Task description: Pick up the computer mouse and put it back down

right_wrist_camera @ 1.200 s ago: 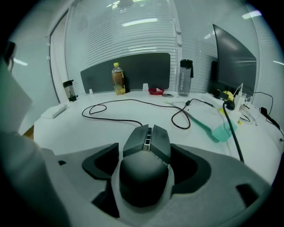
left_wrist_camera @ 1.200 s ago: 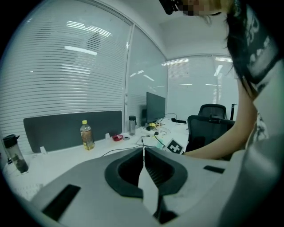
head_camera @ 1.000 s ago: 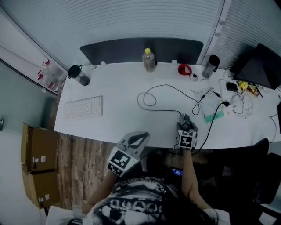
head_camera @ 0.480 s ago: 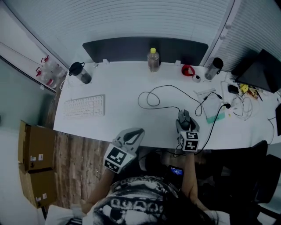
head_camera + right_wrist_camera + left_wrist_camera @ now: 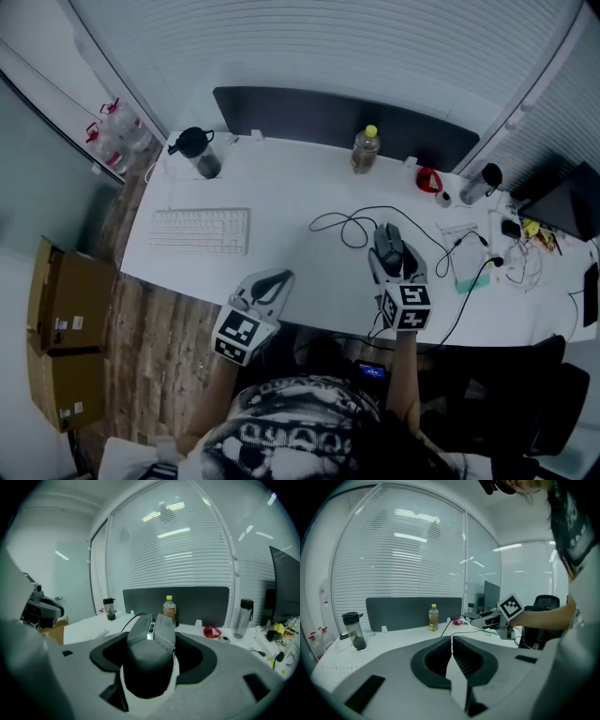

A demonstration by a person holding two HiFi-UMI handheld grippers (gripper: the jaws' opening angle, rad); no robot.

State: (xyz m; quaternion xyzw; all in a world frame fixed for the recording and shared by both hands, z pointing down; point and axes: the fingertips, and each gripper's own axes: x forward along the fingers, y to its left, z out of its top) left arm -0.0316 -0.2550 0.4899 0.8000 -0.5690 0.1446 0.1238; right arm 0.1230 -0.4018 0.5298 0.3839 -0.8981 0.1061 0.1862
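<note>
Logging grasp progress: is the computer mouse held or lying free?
Held: the right gripper is shut on the computer mouse, which is lifted clear of the white desk.

Head camera: high above the person, facing steeply down, whole white desk [image 5: 281,239] in frame. Camera on the left gripper [image 5: 451,641]: close behind its jaws, low near the desk edge, facing the blinds [image 5: 403,559]. Camera on the right gripper [image 5: 151,634]: same setup. All three share the bottle [image 5: 365,150] and dark partition [image 5: 319,112].
</note>
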